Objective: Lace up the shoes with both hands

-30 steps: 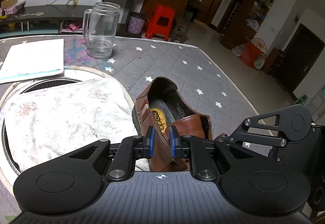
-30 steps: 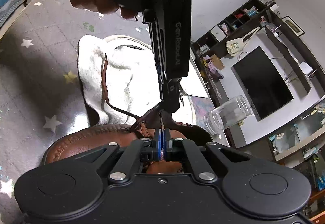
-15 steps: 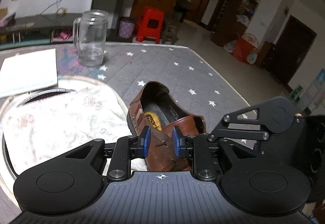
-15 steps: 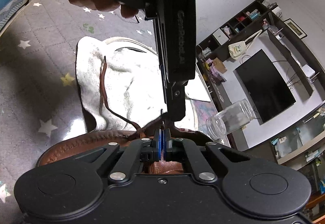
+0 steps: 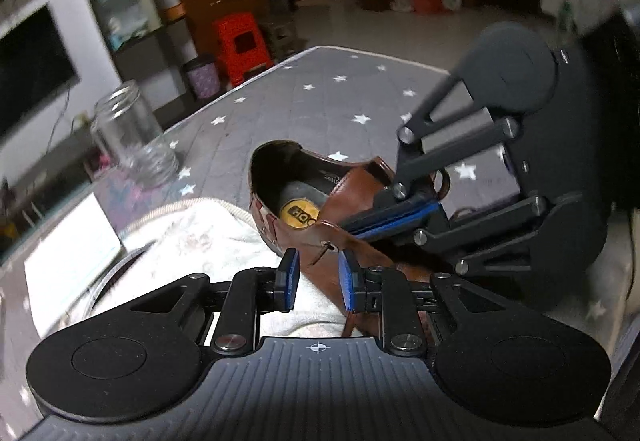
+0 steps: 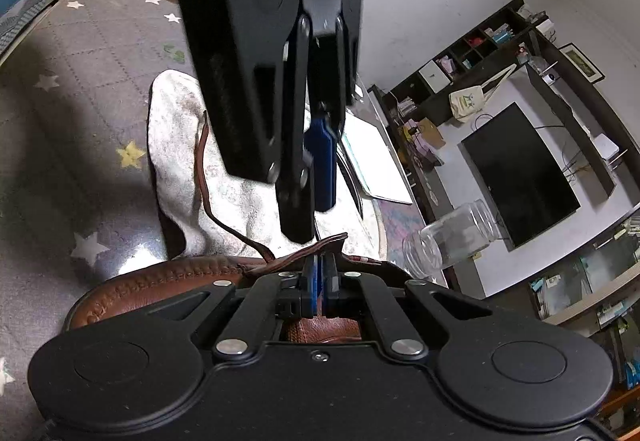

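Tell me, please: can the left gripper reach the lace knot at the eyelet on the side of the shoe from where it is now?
Probably yes. The left gripper is open, and the lace knot on the shoe lies just ahead of its fingers with nothing between.

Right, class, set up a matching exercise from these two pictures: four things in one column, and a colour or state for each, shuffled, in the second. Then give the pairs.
Things
1. shoe
2. jar
3. left claw
4. right claw

States
A. shut on the lace
B. clear glass, nothing in it
C. open, nothing between its fingers
D. brown leather, yellow patch on the insole

Pairs: 1-D, 2-B, 3-C, 4-A

The lace runs from the shoe out over the white towel.
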